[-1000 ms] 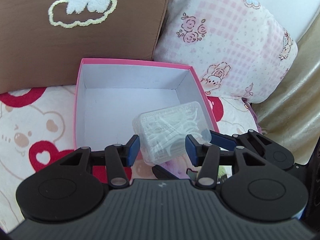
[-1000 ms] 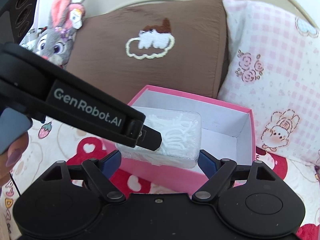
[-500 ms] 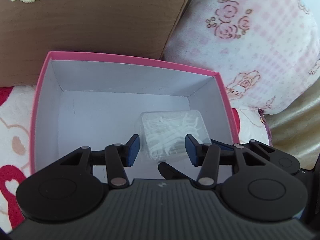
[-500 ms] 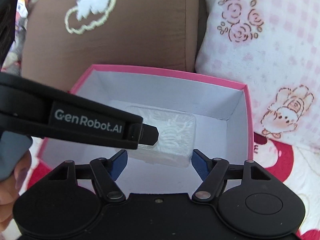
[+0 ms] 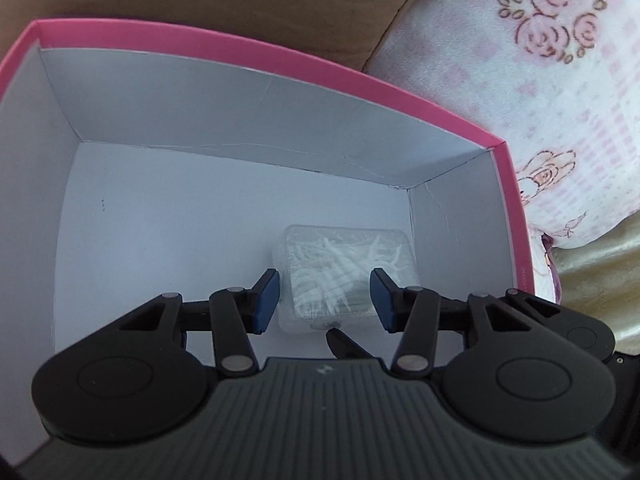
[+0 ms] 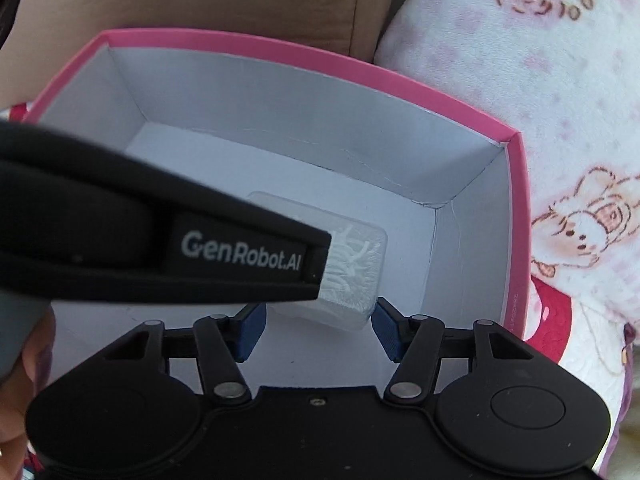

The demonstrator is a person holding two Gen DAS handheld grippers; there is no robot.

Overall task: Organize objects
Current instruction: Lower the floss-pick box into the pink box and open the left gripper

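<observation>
Clear plastic case (image 5: 346,276) of white picks lying in the pink box (image 5: 280,56).
Left gripper (image 5: 324,302) fingers spread beside it; right gripper (image 6: 318,330) fingers likewise spread.

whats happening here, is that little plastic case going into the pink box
A person holds a gripper in each hand over a pink box on a bed with cushions. A clear plastic case of white floss picks sits inside the box, near its right wall. Both the left gripper and the right gripper frame the case with their blue pads apart; neither visibly clamps it. Whether the case rests on the box floor cannot be told.
</observation>
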